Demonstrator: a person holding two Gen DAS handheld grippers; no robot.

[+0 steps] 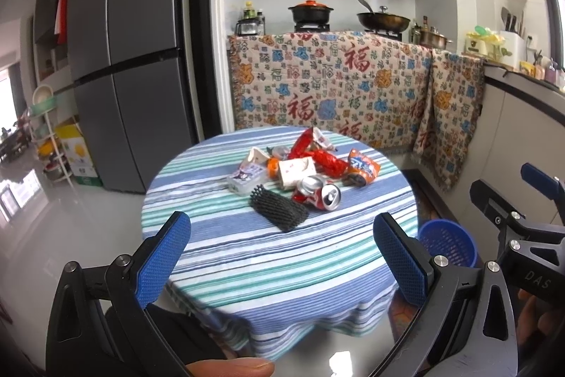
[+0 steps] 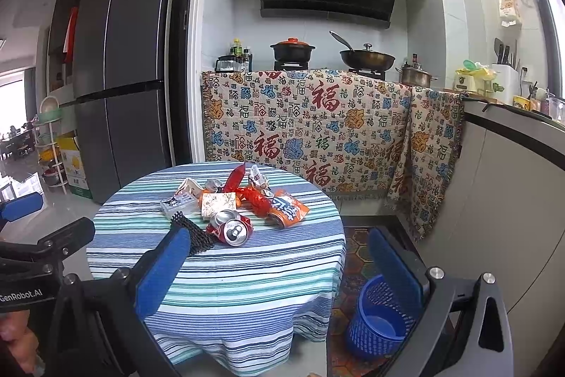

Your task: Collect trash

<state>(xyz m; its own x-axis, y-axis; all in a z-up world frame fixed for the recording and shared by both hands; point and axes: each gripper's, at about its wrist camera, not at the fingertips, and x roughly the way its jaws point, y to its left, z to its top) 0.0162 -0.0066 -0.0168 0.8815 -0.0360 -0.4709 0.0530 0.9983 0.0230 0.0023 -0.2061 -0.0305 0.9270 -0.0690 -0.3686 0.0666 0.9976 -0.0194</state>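
Both grippers hang short of the table, the left gripper [image 1: 282, 246] and the right gripper [image 2: 279, 267] each with jaws spread wide and empty, ready for a first pick. Nearest them on the striped tablecloth [image 1: 247, 257] lies a black foam net [image 1: 279, 208], touching the crushed cans [image 1: 319, 193] at the front of the trash pile [image 2: 233, 204] heaped mid-table. On the floor just beside the table stands a blue basket [image 2: 379, 320], likely the drop point.
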